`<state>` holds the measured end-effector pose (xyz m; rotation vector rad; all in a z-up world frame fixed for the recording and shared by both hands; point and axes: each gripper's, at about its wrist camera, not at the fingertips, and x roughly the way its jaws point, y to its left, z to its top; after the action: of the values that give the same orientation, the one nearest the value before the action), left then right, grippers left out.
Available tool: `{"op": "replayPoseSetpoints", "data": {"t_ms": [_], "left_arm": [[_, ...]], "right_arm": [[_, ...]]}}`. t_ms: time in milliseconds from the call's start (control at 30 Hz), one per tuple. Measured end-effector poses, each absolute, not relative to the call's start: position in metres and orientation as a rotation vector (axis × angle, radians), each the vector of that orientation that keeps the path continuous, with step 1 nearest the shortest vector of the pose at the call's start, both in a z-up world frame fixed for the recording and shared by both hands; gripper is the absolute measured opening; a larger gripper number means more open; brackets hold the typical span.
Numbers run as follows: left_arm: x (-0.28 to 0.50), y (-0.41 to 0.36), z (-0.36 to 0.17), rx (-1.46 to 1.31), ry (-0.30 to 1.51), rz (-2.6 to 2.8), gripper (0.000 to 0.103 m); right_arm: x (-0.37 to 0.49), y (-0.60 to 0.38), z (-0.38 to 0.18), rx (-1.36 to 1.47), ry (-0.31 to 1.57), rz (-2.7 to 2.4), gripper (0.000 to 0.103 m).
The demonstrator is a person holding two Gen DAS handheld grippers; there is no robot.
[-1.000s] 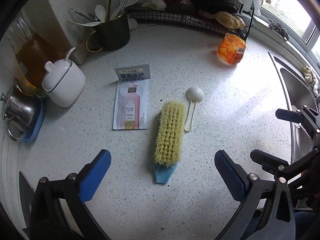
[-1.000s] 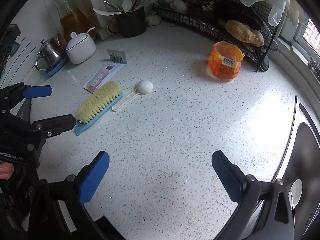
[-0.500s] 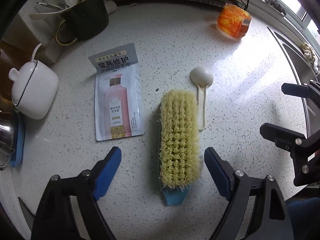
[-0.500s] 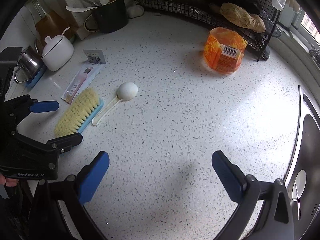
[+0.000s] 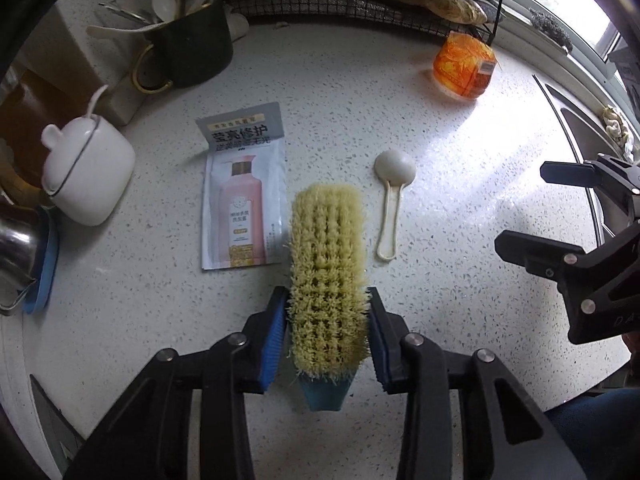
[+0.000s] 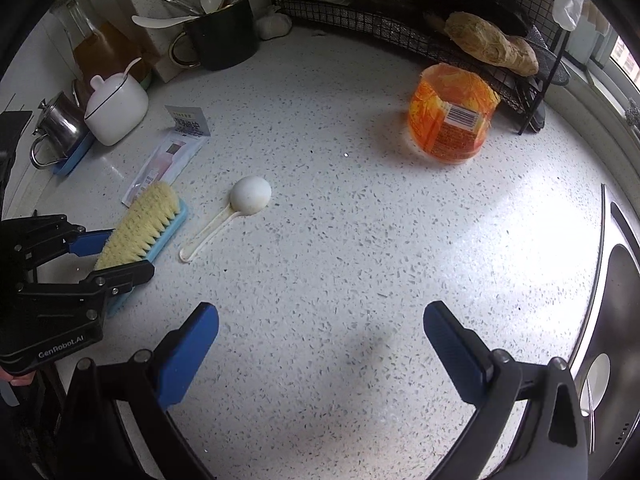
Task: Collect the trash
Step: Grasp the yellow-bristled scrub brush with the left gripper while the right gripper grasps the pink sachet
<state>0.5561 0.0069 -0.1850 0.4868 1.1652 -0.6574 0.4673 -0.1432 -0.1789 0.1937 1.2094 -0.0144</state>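
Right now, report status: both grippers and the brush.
Left gripper closing around scrub brush, bristles between pads. Right gripper open, empty, over bare counter. Sachet and spoon flank brush.

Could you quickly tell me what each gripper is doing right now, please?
Left gripper: fingers have just been closing, now against the bristles of the scrubbing brush between them.
Right gripper: open, holding nothing.

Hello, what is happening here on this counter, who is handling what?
A person holds two grippers over a speckled white counter. The left gripper has just been closing around a yellow-bristled scrub brush with blue base, which lies on the counter. The right gripper hangs open, holding nothing.
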Motion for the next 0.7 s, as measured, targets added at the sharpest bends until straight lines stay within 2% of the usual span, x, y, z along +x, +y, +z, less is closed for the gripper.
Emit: {"op": "replayPoseSetpoints", "data": {"t_ms": [300, 700], "left_arm": [[0.561, 0.065, -0.133, 0.326, 1.113, -0.402, 0.035], [0.586, 0.093, -0.124, 0.207, 1.093, -0.205, 0.035]], "right_arm": [[0.527, -0.125, -0.155, 0.116, 1.135, 0.168, 0.102], [0.584, -0.099, -0.141, -0.002, 1.065, 0.399, 0.102]]}}
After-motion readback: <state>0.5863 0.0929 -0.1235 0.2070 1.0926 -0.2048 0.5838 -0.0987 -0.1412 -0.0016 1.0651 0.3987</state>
